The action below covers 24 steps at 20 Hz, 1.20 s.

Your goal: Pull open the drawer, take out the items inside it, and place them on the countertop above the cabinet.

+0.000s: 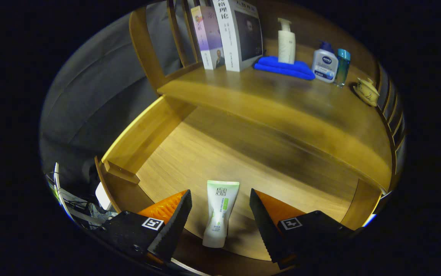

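Observation:
The wooden drawer (147, 126) is pulled open below me, its bare floor lit from above. A white and green tube (219, 212) lies flat on the drawer floor near the front, cap end toward me. My gripper (220, 201) hangs open just above it, one finger on each side of the tube, neither touching it. Beyond the drawer, the countertop (282, 103) runs across the cabinet top.
On the countertop stand two books (228, 34), a white pump bottle (286, 42) on a folded blue cloth (283, 68), a white and blue bottle (324, 63), a teal bottle (343, 67) and a small lidded cup (368, 91). Cables (78, 207) lie left of the drawer.

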### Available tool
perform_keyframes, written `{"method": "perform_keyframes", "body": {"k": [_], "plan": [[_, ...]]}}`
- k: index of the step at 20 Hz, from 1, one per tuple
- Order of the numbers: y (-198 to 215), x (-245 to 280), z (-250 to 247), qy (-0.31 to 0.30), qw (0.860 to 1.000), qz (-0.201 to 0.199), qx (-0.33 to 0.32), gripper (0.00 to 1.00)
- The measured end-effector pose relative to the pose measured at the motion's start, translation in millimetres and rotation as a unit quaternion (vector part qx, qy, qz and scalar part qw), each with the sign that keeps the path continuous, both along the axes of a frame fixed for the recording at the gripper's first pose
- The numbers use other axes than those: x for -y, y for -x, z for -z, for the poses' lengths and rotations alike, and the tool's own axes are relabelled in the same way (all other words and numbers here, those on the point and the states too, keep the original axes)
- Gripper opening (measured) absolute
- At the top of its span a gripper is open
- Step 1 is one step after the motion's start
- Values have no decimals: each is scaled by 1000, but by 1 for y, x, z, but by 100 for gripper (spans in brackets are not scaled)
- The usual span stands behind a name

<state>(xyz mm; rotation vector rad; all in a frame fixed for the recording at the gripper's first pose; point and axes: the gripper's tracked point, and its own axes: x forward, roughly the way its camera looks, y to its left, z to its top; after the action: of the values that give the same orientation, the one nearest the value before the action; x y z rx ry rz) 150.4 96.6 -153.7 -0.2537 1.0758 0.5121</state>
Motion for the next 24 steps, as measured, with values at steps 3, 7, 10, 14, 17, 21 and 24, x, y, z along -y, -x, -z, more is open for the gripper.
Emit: {"method": "perform_keyframes", "body": {"k": [3,7,10,14,17,21,24], "plan": [[10,3,17,15,999,-8,-40,95],[17,1,26,17,996,-13,-91,94],[19,3,32,28,992,-20,-118,94],[23,13,40,70,988,-57,-128,93],[33,11,46,78,984,-69,-147,76],[27,18,46,81,982,-82,-148,45],[25,19,34,104,982,-109,-113,23]]}}
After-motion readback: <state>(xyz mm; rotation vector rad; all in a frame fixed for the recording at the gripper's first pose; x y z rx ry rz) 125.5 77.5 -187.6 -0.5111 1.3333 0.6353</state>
